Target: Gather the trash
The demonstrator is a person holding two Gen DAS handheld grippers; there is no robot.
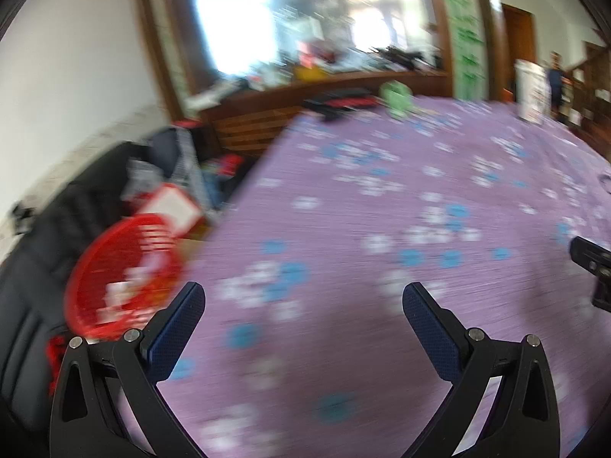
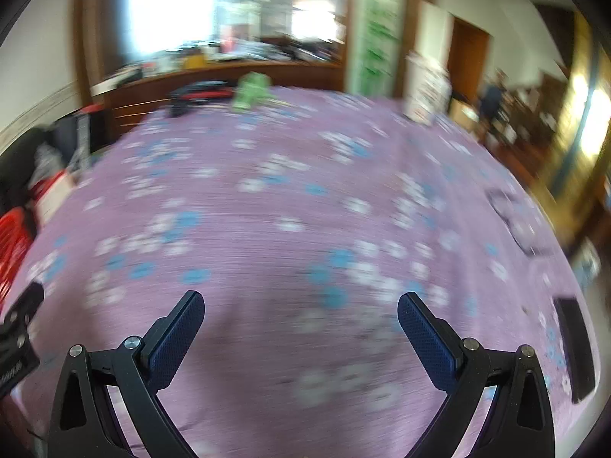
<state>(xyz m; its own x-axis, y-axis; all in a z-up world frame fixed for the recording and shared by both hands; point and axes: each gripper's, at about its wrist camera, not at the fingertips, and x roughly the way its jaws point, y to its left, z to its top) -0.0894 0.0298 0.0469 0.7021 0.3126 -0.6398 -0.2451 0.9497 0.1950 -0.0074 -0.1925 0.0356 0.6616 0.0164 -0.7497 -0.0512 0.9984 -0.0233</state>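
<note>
Left wrist view: left tool [image 1: 303,297] fingers spread apart, holding nothing, above the purple floral desk [image 1: 382,198]; red basket [image 1: 122,278] sits to its left. Right tool [image 2: 300,305] likewise spread, holding nothing.

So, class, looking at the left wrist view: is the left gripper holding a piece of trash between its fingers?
No, the left gripper is open, and only the purple flowered tablecloth shows between its fingers.

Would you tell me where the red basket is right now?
The red basket sits off the left edge of the purple tablecloth in the left wrist view, just beyond the left gripper.
</note>
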